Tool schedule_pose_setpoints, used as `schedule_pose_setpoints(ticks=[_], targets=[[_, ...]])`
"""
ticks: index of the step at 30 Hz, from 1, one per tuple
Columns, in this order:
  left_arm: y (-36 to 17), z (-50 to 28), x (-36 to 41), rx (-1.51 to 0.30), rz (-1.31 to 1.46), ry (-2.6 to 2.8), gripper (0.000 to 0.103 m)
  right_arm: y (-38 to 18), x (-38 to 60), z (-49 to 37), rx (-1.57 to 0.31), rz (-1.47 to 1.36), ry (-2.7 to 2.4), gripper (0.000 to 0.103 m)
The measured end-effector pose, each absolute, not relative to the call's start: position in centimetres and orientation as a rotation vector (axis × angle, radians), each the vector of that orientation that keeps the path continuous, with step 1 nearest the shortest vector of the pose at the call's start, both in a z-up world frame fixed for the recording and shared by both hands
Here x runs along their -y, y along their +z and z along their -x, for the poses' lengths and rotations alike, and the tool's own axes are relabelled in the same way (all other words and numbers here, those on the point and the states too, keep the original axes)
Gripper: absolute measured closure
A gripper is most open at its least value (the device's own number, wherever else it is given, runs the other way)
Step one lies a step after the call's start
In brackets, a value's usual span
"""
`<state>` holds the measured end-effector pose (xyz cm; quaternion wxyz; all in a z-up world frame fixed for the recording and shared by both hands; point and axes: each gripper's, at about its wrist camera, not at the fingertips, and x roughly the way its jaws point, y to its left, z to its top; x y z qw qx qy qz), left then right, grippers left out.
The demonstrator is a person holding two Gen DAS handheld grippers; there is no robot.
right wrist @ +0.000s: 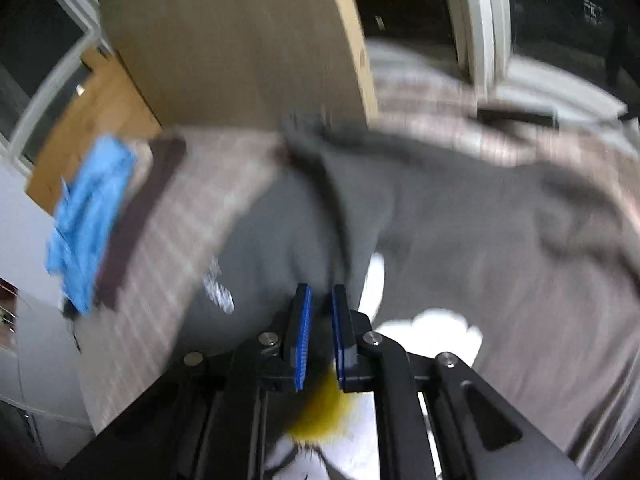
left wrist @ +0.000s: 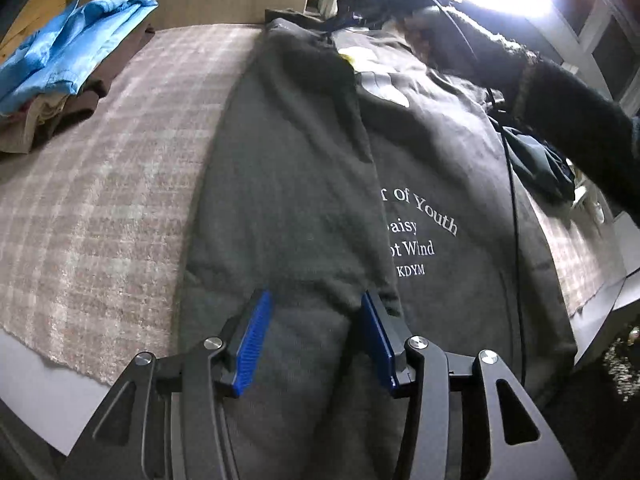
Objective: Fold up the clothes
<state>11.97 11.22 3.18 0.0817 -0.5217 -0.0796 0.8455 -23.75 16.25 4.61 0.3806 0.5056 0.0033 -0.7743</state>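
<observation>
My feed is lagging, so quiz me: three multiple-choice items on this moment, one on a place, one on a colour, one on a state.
1. Where does the blue garment lie?
A. on the far-left clothes pile
B. on the grey sweatshirt
C. in the left tool

2. What colour is the sweatshirt's lettering?
A. yellow
B. white
C. red

3. How is the left tool?
A. shut on nothing
B. out of view
C. open, straddling a fold of the grey sweatshirt

Answers: A, it tops the pile at the bed's far left; B, the words read white; C, its blue pads stand apart around the fabric.

Grey printed sweatshirt (left wrist: pixel 440 184), sleeve folded inward
</observation>
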Motion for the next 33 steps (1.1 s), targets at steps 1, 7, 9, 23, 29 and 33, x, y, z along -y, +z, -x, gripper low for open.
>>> schedule_pose_setpoints(ticks=[1,7,9,23,29,33], targets=[[3.2,-11.8,-11.2,0.248,1.561,2.522,0.053,5.0,-15.6,24.2,-0.016,-1.265,-1.974,0.092],[2.9,-11.7,-11.4,0.237,1.548,2.520,0.048,2.9,-10.0,27.1,-0.165,-1.285,-1.969,0.092],[2.9,-11.8,-11.7,0.207,1.545,2.527,0.047,1.9,-9.4,27.9,-0.214,-1.314,-2.005,0.098],[3.2,-12.8,-13.1,0.093,1.564,2.509,0.045,9.4,-25.0,15.1,0.179,-1.186,-1.909,0.061],[5.0,-15.7,-14.0,0.086,1.499,2.488,0.045,12.5,-41.1,9.2,0.289,-1.224,-2.142,0.061],[6.2,-18.0,-17.3,0.053,1.411,2.417,0.045,14.7,-52.0,3.7,0.445,-1.226,-2.302,0.061]])
